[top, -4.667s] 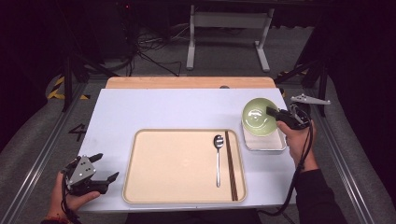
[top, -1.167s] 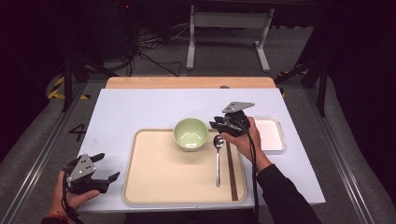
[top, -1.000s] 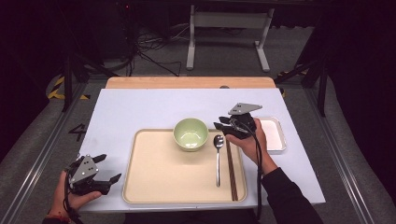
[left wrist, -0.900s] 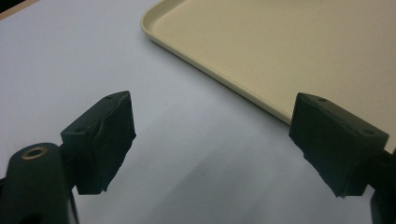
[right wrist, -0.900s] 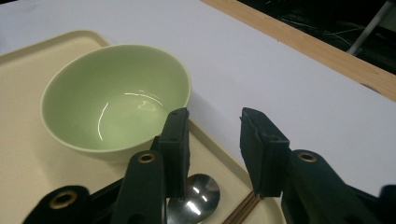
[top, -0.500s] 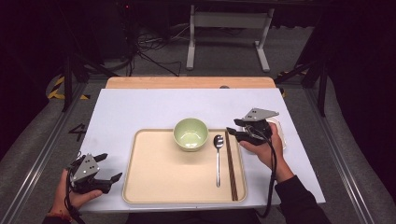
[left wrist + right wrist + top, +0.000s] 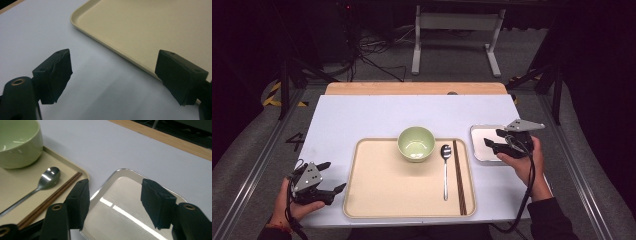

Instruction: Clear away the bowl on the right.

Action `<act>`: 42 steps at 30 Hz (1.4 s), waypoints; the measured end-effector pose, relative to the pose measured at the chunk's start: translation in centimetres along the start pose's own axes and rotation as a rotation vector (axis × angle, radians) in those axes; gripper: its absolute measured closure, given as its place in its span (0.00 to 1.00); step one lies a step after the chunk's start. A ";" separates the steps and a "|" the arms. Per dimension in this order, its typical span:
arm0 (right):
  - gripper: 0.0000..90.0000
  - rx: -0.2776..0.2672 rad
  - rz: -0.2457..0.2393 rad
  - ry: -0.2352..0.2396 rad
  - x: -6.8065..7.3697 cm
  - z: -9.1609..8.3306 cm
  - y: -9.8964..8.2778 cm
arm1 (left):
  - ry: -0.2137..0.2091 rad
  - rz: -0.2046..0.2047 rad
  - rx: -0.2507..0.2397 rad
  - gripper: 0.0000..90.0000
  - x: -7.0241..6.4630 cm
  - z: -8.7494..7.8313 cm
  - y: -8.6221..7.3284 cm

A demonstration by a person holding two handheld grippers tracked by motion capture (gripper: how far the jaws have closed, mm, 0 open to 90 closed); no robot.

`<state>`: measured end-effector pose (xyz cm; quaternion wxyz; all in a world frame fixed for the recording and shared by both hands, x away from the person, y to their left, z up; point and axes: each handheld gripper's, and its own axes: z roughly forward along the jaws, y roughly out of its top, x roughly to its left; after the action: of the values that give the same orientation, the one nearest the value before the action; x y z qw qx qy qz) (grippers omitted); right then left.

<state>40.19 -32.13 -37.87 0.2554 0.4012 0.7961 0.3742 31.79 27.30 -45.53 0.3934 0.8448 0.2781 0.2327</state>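
A green bowl (image 7: 416, 143) (image 7: 17, 143) stands empty at the back of the beige tray (image 7: 382, 185) (image 7: 140, 32). To its right on the tray lie a metal spoon (image 7: 445, 167) (image 7: 37, 186) and brown chopsticks (image 7: 459, 177) (image 7: 52, 197). My right gripper (image 7: 493, 145) (image 7: 113, 205) hovers over the small steel tray (image 7: 479, 135) (image 7: 125, 207) right of the beige tray; its jaws have just been opening and hold nothing. My left gripper (image 7: 330, 176) (image 7: 113, 77) rests open and empty on the table by the beige tray's front left corner.
The white table top (image 7: 377, 117) ends in a wooden strip (image 7: 412, 88) at the back. Metal rails run along both sides of the table, and a stand's legs (image 7: 452, 22) rise from the floor behind.
My right gripper let go of the green bowl on the beige tray and moved right, over the steel tray, with its jaws spreading. The left gripper stayed put.
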 end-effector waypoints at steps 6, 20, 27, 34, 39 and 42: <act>0.32 0.008 0.036 -0.037 -1.4 -0.7 -1.2 | -0.010 0.005 0.001 0.17 -0.1 0.1 0.1; 0.25 0.056 0.201 -0.065 -5.8 -0.8 -4.1 | -0.009 -0.009 0.004 0.17 0.1 -0.1 -0.4; 0.37 0.093 0.300 -0.025 -7.7 0.1 -5.8 | -0.002 -0.019 0.008 0.17 0.2 -0.5 -0.9; 0.55 0.134 0.389 0.011 -8.8 1.5 -6.9 | 0.010 -0.024 0.014 0.17 0.0 -0.9 -1.2; 0.63 0.160 0.417 0.001 -8.9 2.2 -7.1 | 0.013 -0.032 0.006 0.17 0.0 -1.2 -1.3; 0.68 0.167 0.429 0.000 -9.0 2.5 -7.1 | 0.014 -0.027 0.012 0.17 0.0 -1.3 -1.5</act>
<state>43.72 -41.42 -44.08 0.1359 0.5809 0.7208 0.3530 30.54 28.76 -45.95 0.3896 0.8415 0.2938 0.2318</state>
